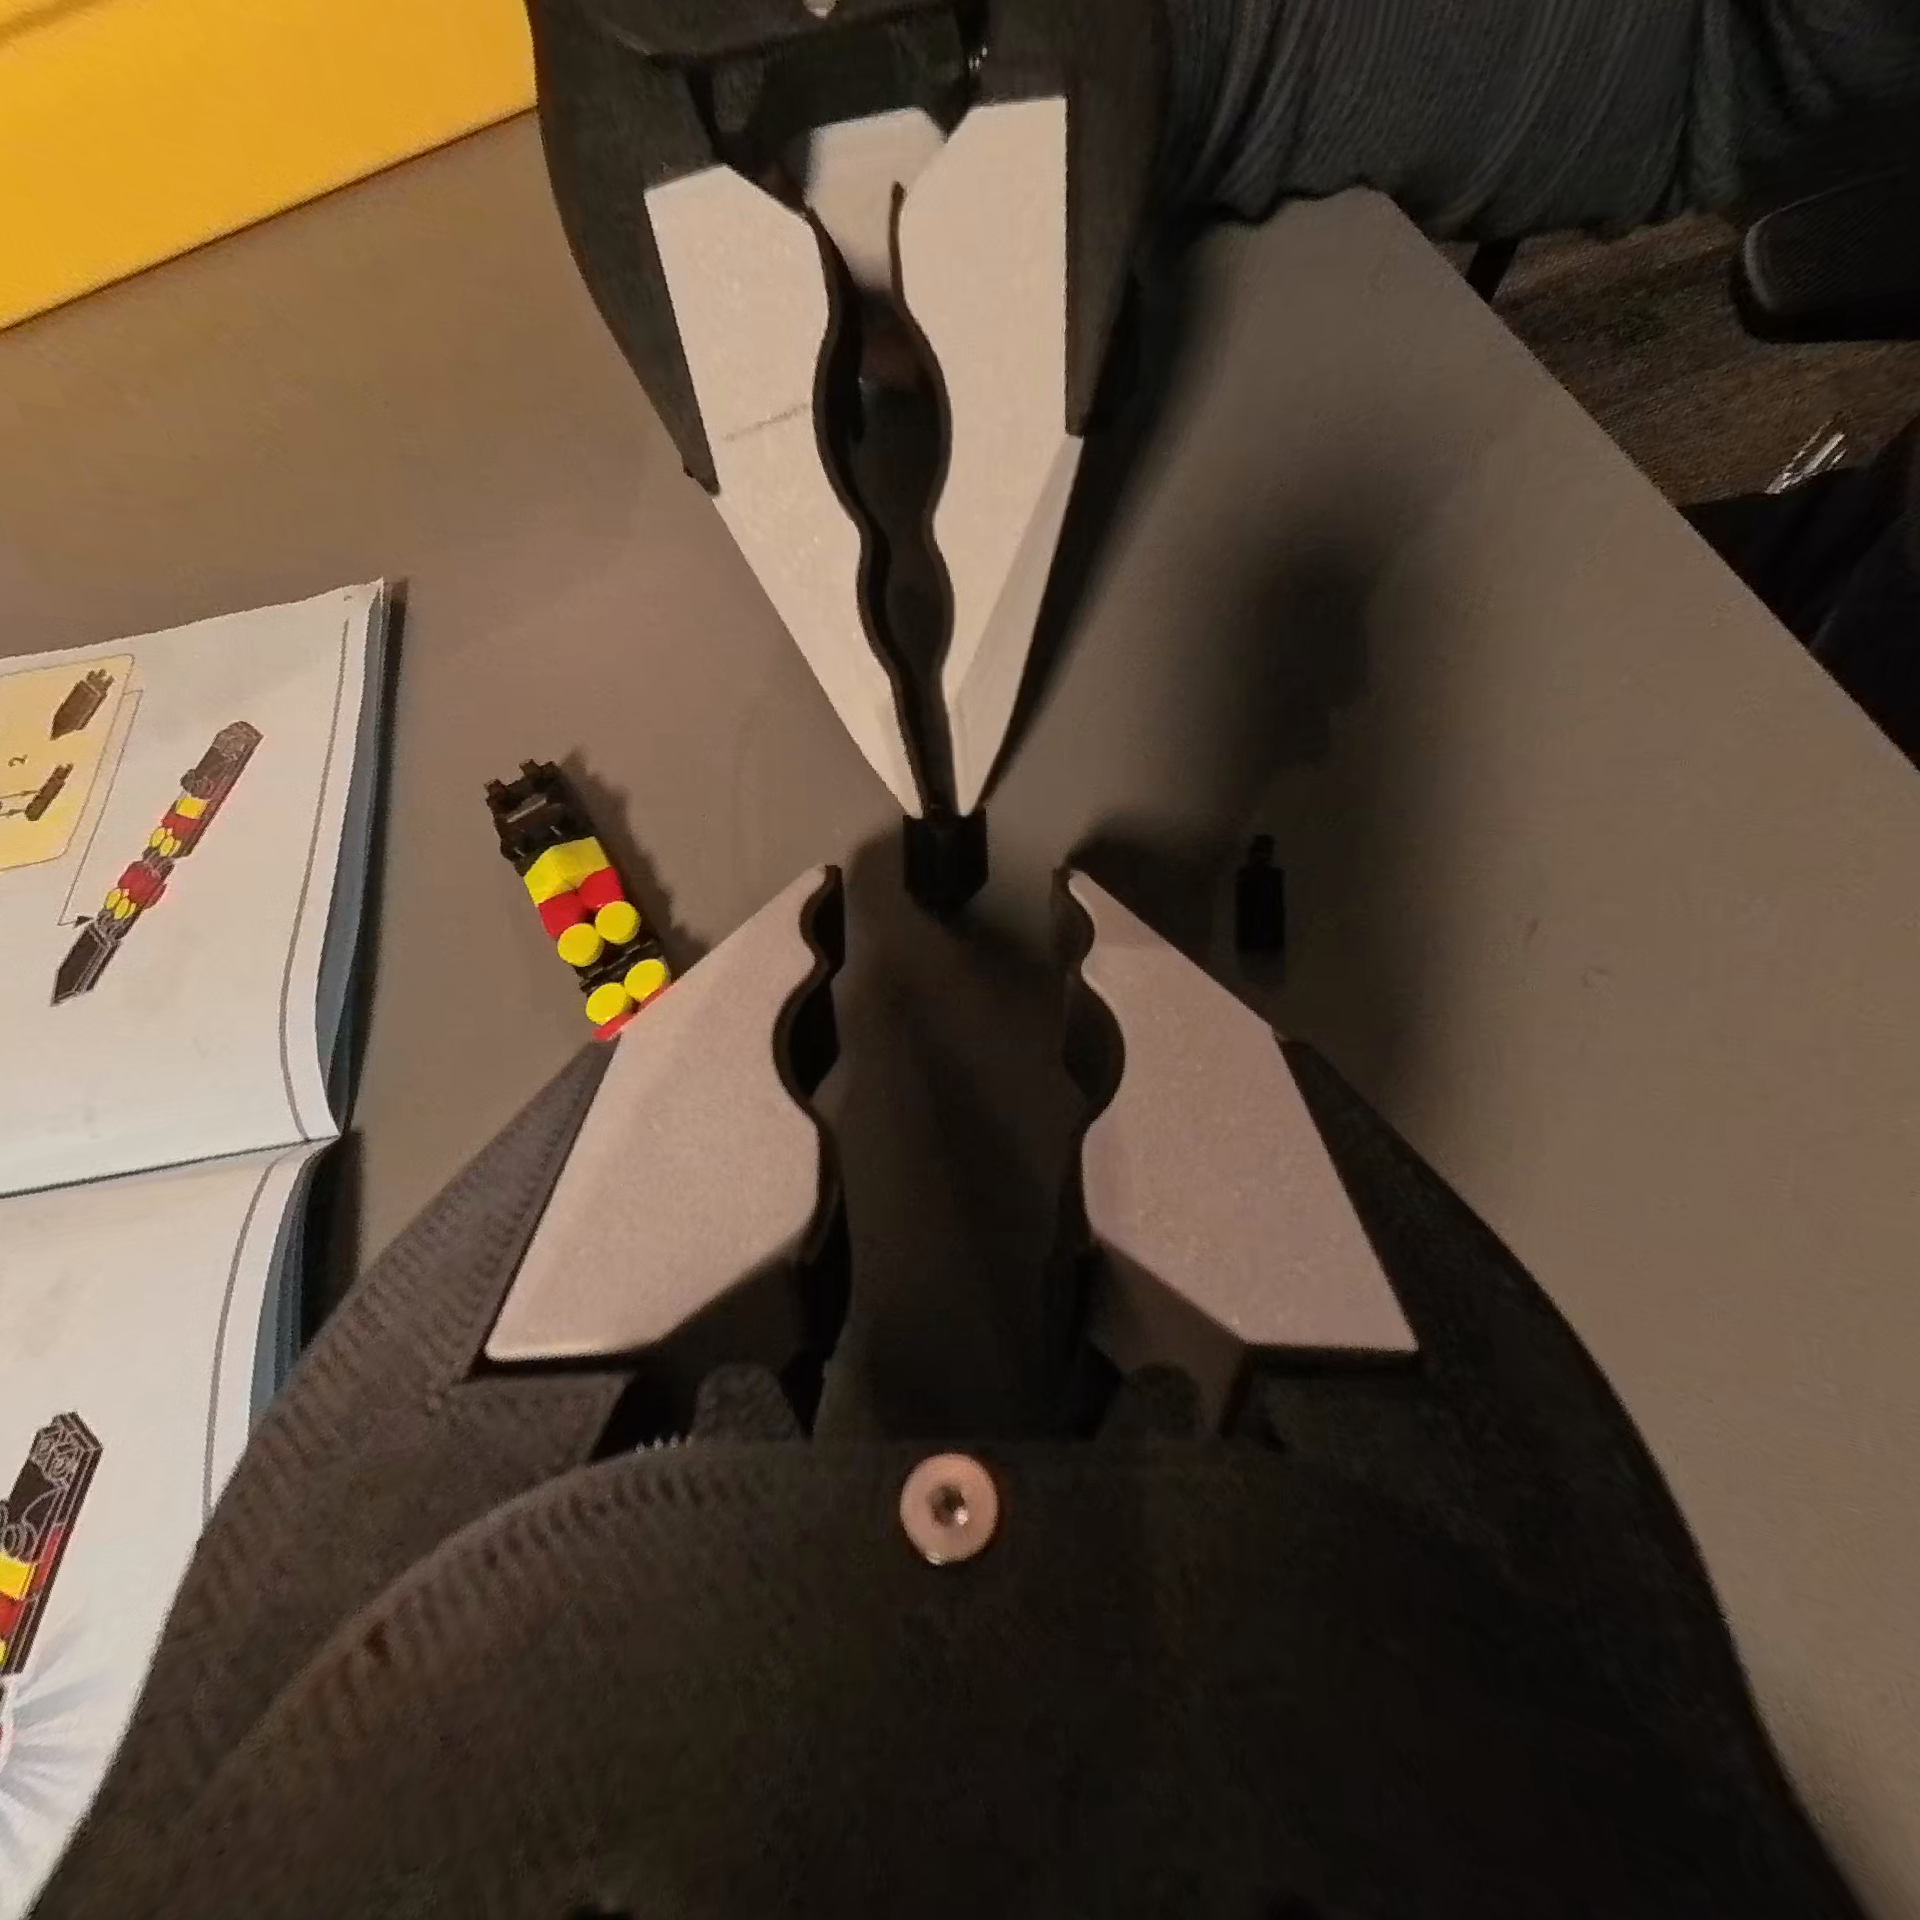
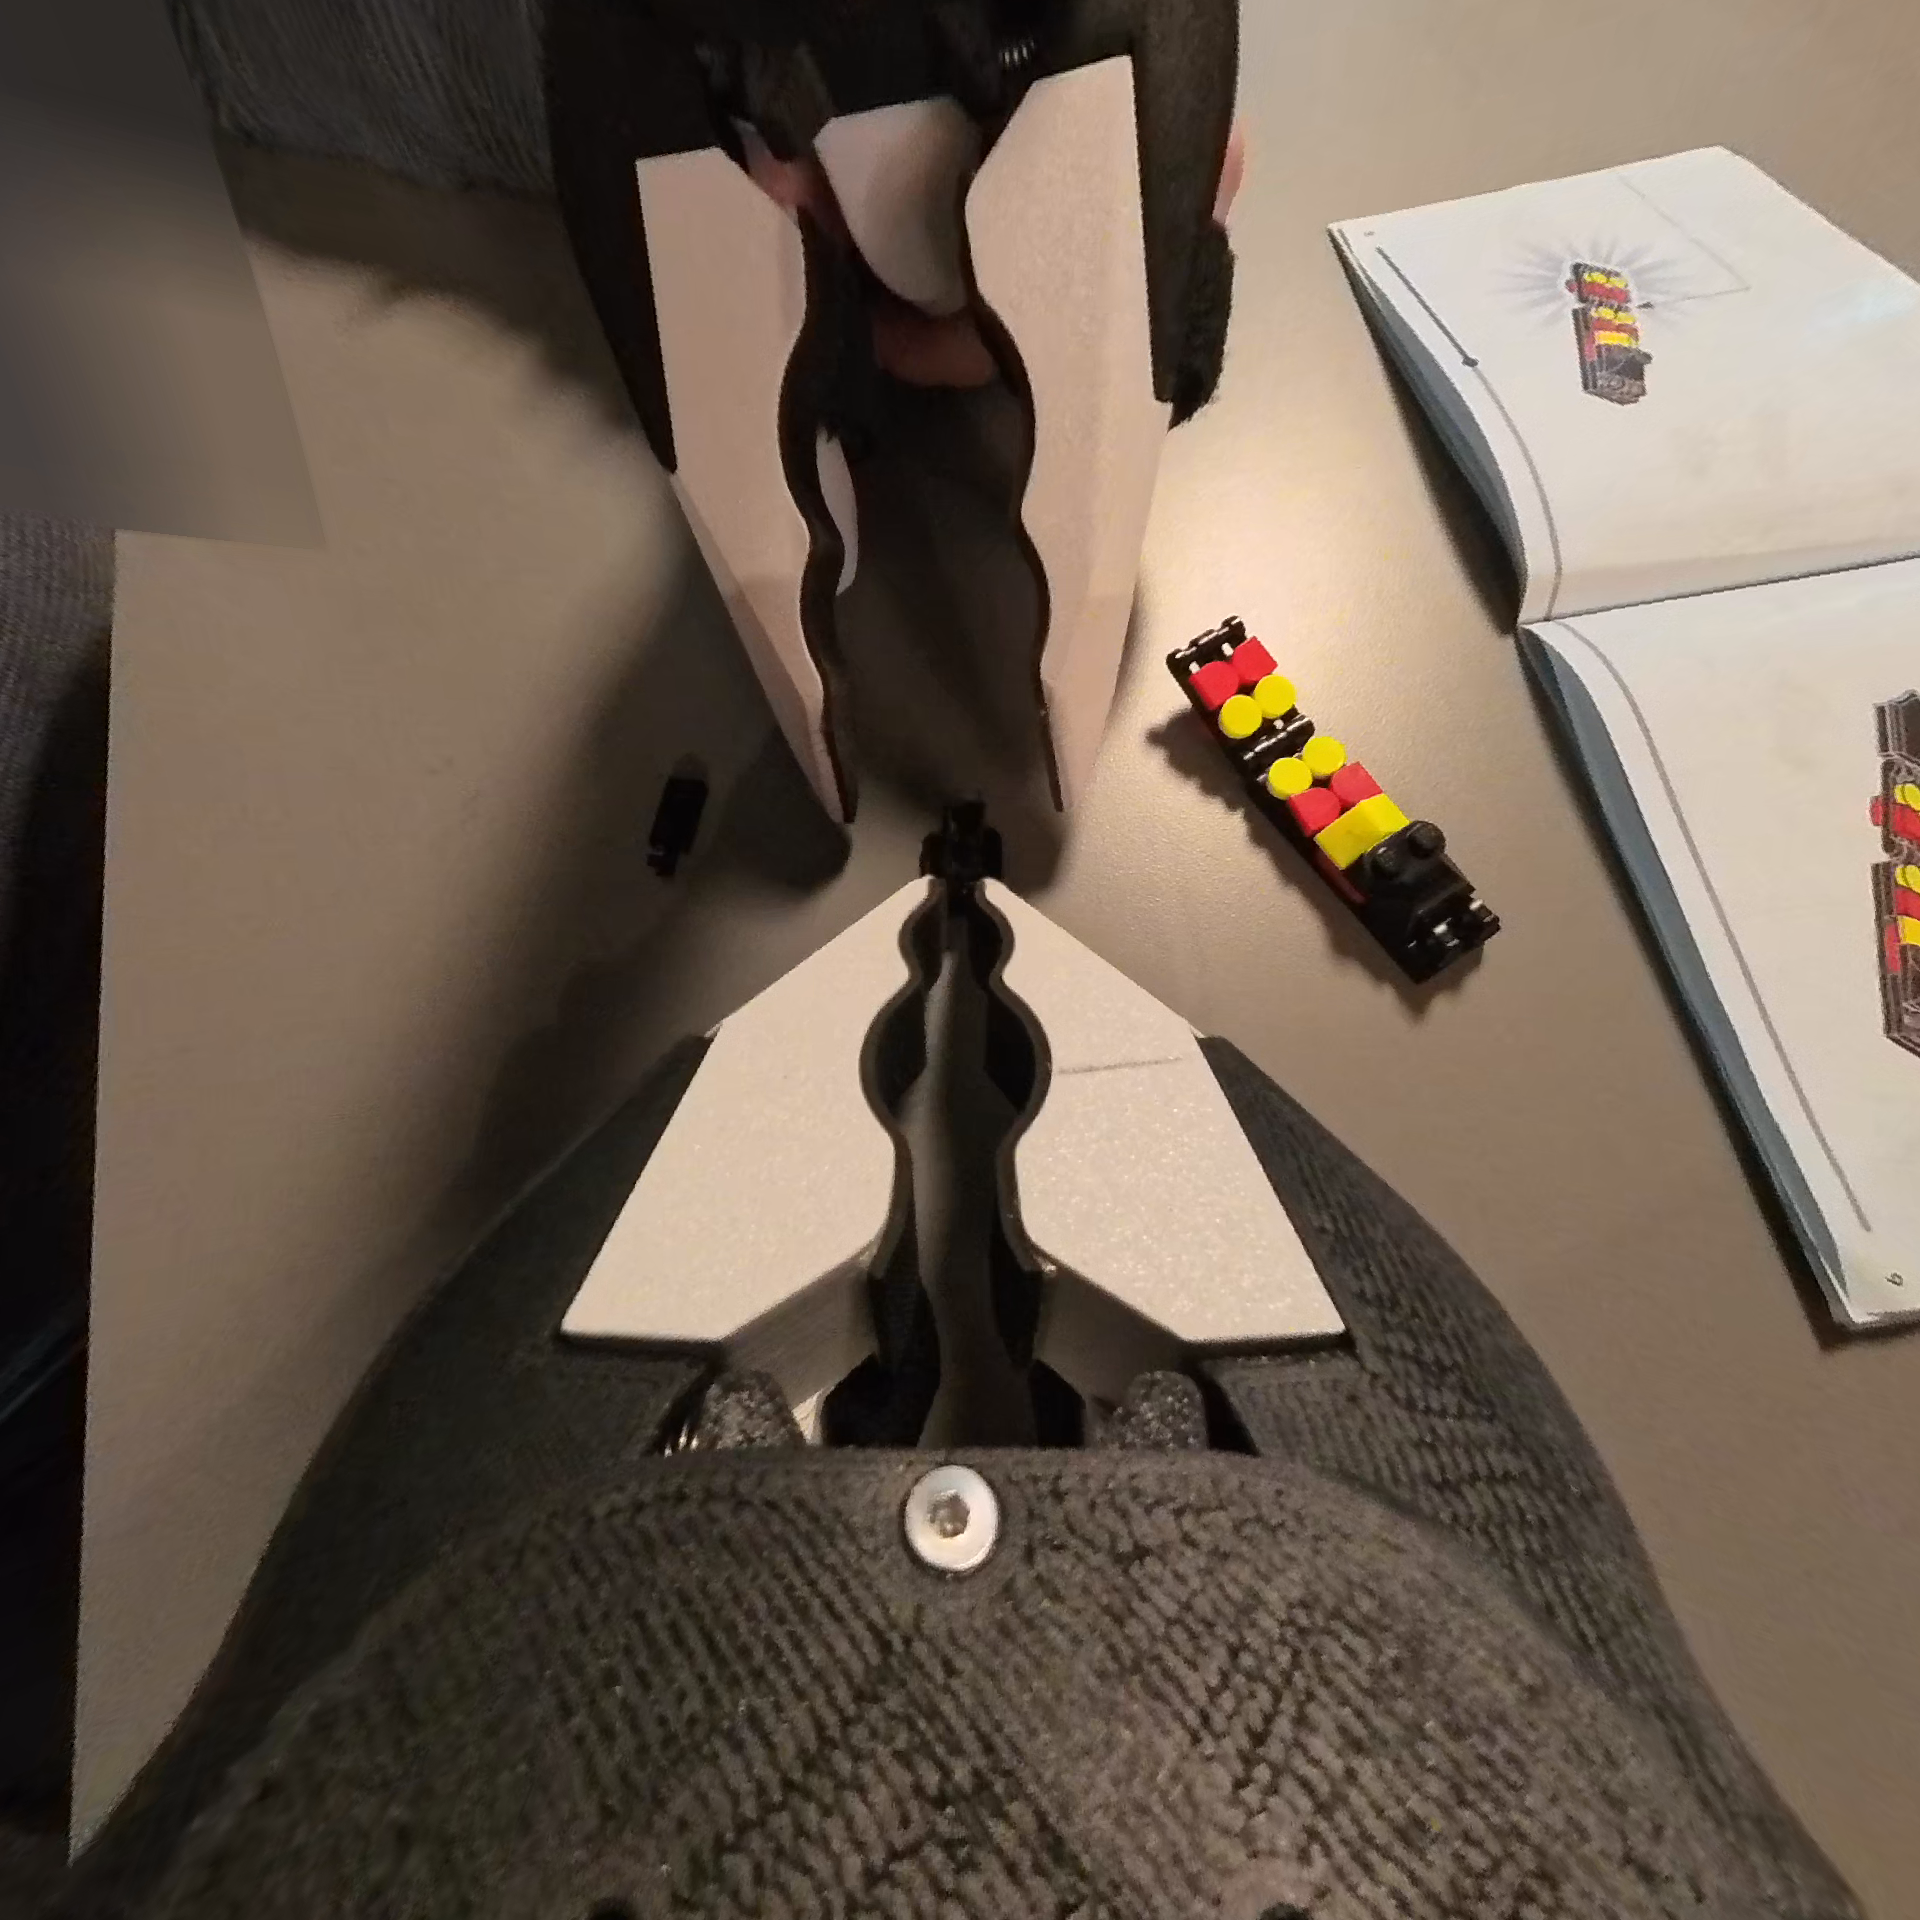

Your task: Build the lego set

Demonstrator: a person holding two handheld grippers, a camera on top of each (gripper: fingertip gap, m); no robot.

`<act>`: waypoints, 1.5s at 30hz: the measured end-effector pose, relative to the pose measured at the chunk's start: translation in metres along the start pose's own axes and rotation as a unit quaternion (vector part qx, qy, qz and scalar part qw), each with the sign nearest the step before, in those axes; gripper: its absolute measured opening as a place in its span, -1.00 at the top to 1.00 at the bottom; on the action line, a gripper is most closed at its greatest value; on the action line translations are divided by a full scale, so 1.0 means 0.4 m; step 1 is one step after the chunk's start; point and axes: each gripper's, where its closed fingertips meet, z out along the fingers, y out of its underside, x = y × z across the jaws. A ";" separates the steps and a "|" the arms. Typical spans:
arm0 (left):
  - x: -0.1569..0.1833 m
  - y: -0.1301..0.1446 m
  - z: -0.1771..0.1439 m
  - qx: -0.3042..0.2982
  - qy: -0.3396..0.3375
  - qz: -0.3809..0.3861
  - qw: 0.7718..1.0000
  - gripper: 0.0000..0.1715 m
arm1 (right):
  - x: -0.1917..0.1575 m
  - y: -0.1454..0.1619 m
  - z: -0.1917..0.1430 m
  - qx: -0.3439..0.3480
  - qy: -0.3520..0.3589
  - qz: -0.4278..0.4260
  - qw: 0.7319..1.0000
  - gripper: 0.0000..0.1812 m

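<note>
My right gripper (image 2: 961, 883) is shut on a small black Lego piece (image 2: 961, 836) and holds it just above the grey table. In the left wrist view it comes in from the top (image 1: 940, 810) with the piece (image 1: 943, 862) at its tip. My left gripper (image 1: 951, 894) is open and faces it tip to tip; its fingertips (image 2: 844, 800) stand on either side of the held piece. A black strip build with red and yellow studs (image 1: 582, 904) (image 2: 1330, 790) lies flat on the table beside both grippers.
A second small black piece (image 1: 1260, 904) (image 2: 675, 821) lies on the table on the other side of the grippers. An open instruction booklet (image 1: 177, 883) (image 2: 1714, 520) lies beyond the build. The table edge (image 1: 1662, 499) runs close by, with a yellow surface (image 1: 208, 125) at the back. Left and right tips are no more than a few centimetres apart.
</note>
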 end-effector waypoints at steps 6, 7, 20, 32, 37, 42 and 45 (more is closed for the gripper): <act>0.000 0.000 0.000 0.000 -0.001 -0.001 1.000 0.54 | 0.005 -0.008 -0.005 0.013 0.003 0.005 1.000 0.78; -0.001 0.000 0.000 0.001 -0.001 -0.001 1.000 0.54 | 0.008 -0.010 -0.007 0.017 0.005 0.010 1.000 0.70; 0.001 -0.012 -0.009 0.019 -0.008 0.010 1.000 0.53 | 0.016 0.003 0.014 -0.017 0.033 -0.020 0.999 0.84; -0.043 -0.042 -0.044 0.053 -0.141 0.138 0.979 0.53 | 0.041 -0.055 -0.046 0.016 0.035 -0.022 0.999 0.86; -0.072 -0.129 -0.150 0.099 -0.227 0.207 0.947 0.55 | 0.025 -0.151 -0.102 0.054 -0.015 0.003 0.998 0.86; -0.040 -0.212 -0.248 0.088 -0.244 0.278 0.925 0.47 | -0.025 -0.272 -0.170 0.061 -0.048 0.001 0.997 0.86; 0.002 -0.267 -0.295 0.096 -0.254 0.315 0.909 0.47 | -0.062 -0.338 -0.205 0.061 -0.054 -0.004 0.997 0.86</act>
